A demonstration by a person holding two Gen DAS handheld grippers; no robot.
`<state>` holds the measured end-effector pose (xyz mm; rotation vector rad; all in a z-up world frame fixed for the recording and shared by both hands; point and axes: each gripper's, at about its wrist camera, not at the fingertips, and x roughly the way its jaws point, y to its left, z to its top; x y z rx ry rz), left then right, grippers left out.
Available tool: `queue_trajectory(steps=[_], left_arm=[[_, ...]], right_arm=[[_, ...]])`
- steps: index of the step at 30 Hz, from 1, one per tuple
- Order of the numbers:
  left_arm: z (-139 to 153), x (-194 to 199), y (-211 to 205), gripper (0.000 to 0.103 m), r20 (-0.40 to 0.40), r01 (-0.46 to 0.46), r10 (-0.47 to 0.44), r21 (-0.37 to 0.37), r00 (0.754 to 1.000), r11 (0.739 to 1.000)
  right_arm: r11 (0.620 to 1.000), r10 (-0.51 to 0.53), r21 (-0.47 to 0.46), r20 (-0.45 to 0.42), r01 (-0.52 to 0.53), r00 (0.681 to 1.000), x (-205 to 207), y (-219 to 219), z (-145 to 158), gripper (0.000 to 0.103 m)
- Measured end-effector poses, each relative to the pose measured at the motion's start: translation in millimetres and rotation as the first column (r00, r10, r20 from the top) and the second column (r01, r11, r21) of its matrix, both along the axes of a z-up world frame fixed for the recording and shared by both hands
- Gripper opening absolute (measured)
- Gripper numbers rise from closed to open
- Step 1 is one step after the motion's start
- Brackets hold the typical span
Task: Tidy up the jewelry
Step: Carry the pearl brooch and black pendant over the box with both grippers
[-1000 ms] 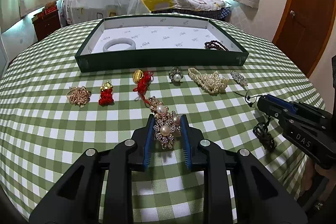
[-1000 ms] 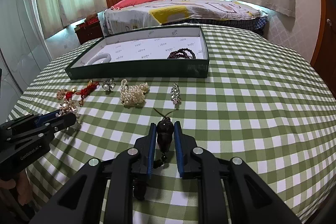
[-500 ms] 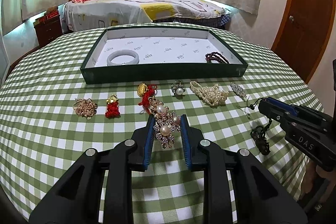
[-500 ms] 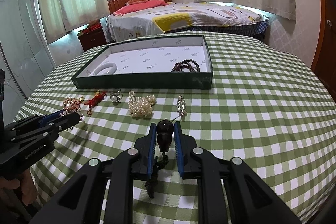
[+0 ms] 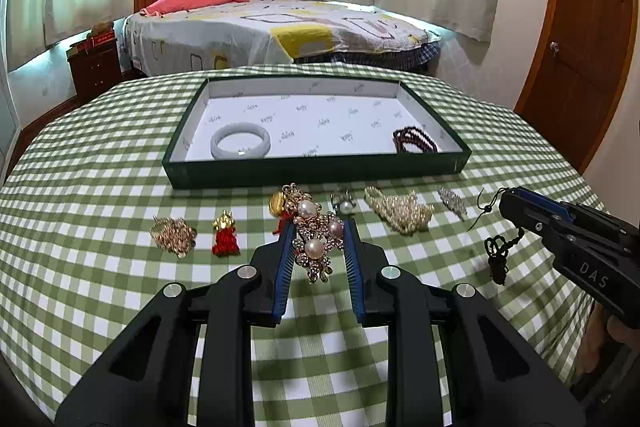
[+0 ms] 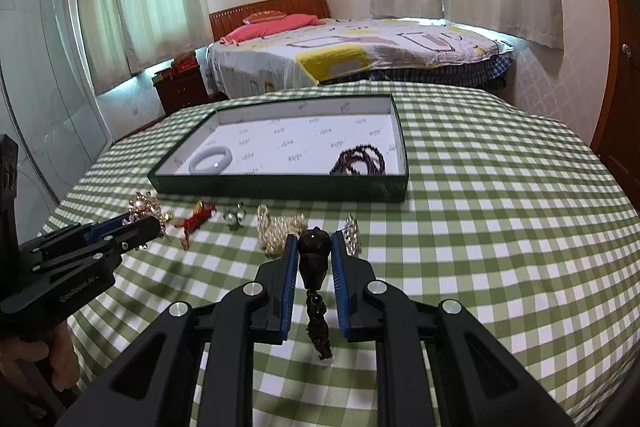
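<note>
- Presently the left tool (image 5: 316,247) grips a gold brooch set with pearls (image 5: 316,235), lifted above the green-checked worktop (image 5: 100,187), its blue-lined jaws pressed against the brooch's sides.
- Meanwhile the right tool (image 6: 315,255) is clamped on a dark bead pendant (image 6: 315,259), whose knotted cord hangs below the jaws (the tail of it dangles free above the cloth).
- Ahead of both sits a green tray (image 5: 312,173) with a white printed lining; a pale bangle (image 5: 240,146) lies in its near left part and a dark red bead bracelet (image 5: 414,143) lies at its near right corner.
- Along the worktop in front of the tray lie, from left to right, a gold filigree piece (image 5: 173,237), a red knotted charm (image 5: 225,239), a pearl ring (image 5: 344,203), a heap of pearl strands (image 5: 400,213) and a small crystal clip (image 5: 452,201).
- Behind the worktop stands a bed (image 5: 280,31) with a patterned cover.
</note>
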<state>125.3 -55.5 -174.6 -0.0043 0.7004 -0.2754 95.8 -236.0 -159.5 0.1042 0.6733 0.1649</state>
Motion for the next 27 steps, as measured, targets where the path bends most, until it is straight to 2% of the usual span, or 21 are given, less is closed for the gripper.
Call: queue_trajectory(steps=[7,14,21,27], left_arm=[[22.3,12.1,0.8,0.024,0.044,-0.001,0.001,-0.014,0.999,1.0],[48.7,38.7,0.7,0.024,0.102,0.004,-0.001,-0.034,0.995,0.999],[73.3,79.6,1.6,0.024,0.169,-0.001,0.007,-0.035,0.986,0.999],[81.3,125.8,1.8,0.024,0.204,-0.013,0.016,-0.015,0.979,1.0]], right_arm=[[1.0,0.002,0.008,0.056,-0.002,0.998,12.2,1.4,24.3,0.018],[1.0,0.018,0.0,0.143,-0.018,0.99,43.1,6.4,57.8,0.018],[1.0,0.024,-0.016,0.222,-0.021,0.975,90.2,9.0,86.5,0.018],[1.0,0.01,-0.01,0.238,-0.008,0.971,135.4,3.5,89.6,0.018]])
